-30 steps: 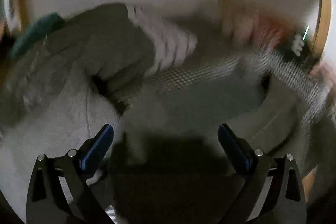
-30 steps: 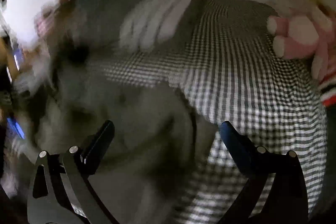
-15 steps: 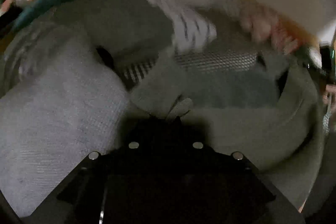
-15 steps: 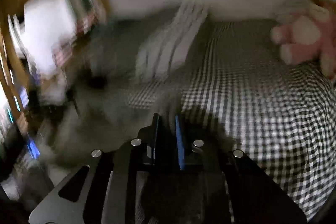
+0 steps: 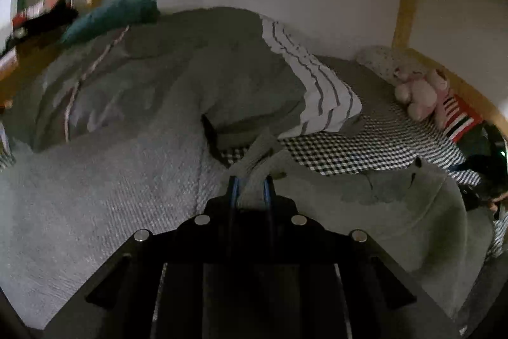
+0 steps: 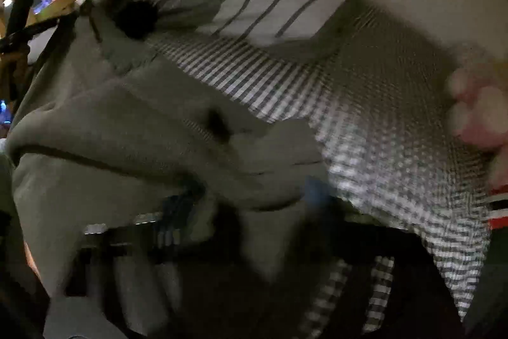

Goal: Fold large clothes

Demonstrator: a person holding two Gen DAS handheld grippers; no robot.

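grip change first: a second ago both tools stood wide over the grey garment [image 5: 365, 199]; now the left tool [image 5: 250, 189] has come narrow and pinches a bunched fold of that grey cloth, the fabric poking up between its blue pads. right tool [image 6: 244, 205] has just been closing, then easing apart a little; its view is smeared with motion, but grey cloth does sit between the jaws, so probably a looser hold on another edge.

garment lies spread on the bed, over the checked sheet [image 5: 358, 148], in front of a rumpled grey duvet [image 5: 165, 78] and a striped pillow [image 5: 317, 91]. pink soft toy [image 5: 419, 94] sits at the far corner by the wall, well apart from the work.

meaning for the task: two grip points taken, so the lift or spread that opens a fold looks ready to start; no fold made yet.

containers: none in view; nothing to report inside any.
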